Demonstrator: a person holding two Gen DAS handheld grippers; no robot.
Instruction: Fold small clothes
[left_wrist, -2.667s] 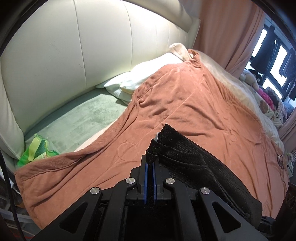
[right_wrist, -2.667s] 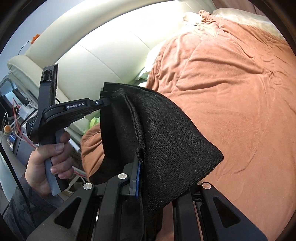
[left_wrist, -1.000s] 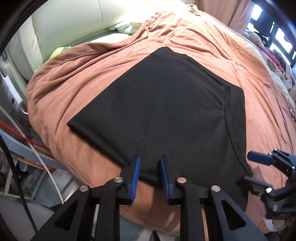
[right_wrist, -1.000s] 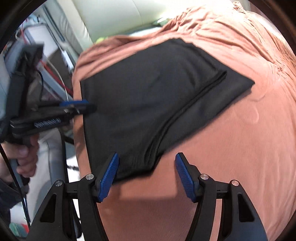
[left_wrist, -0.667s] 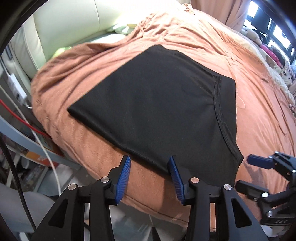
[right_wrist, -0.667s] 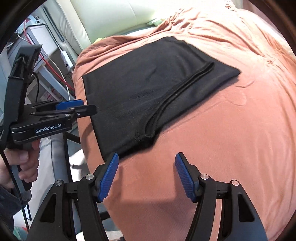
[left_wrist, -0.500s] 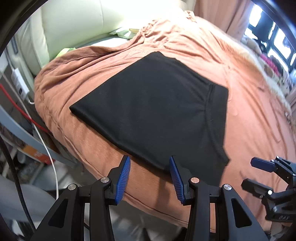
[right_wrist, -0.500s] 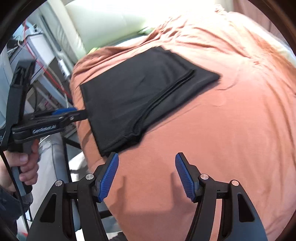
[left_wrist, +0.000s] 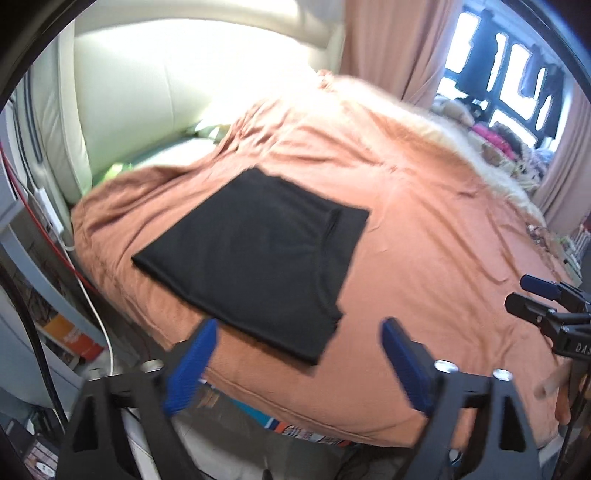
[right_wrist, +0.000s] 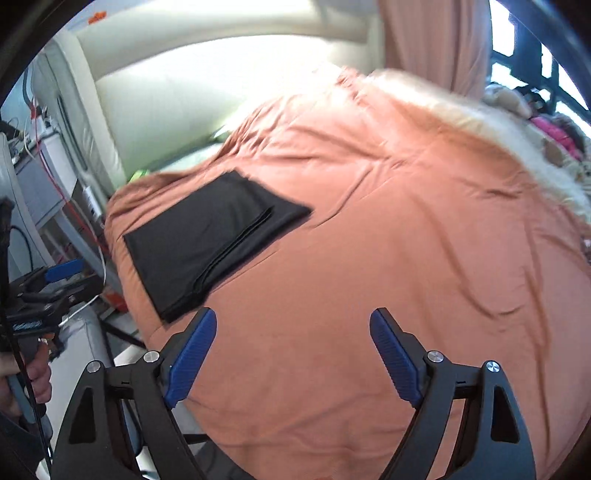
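A black garment lies folded flat on the orange blanket near the bed's corner; it also shows in the right wrist view. My left gripper is open wide and empty, raised back from the garment's near edge. My right gripper is open wide and empty, above the blanket to the right of the garment. The right gripper also shows at the right edge of the left wrist view, and the left gripper at the left edge of the right wrist view.
A cream padded headboard stands behind the bed. Cables and a shelf crowd the bed's left side. Soft toys and clothes lie by the window at the far right. Pink curtains hang behind.
Both grippers let go of the black garment, which now lies flat on the blanket. Both have pulled back and up from it, and the left jaws have opened wider.
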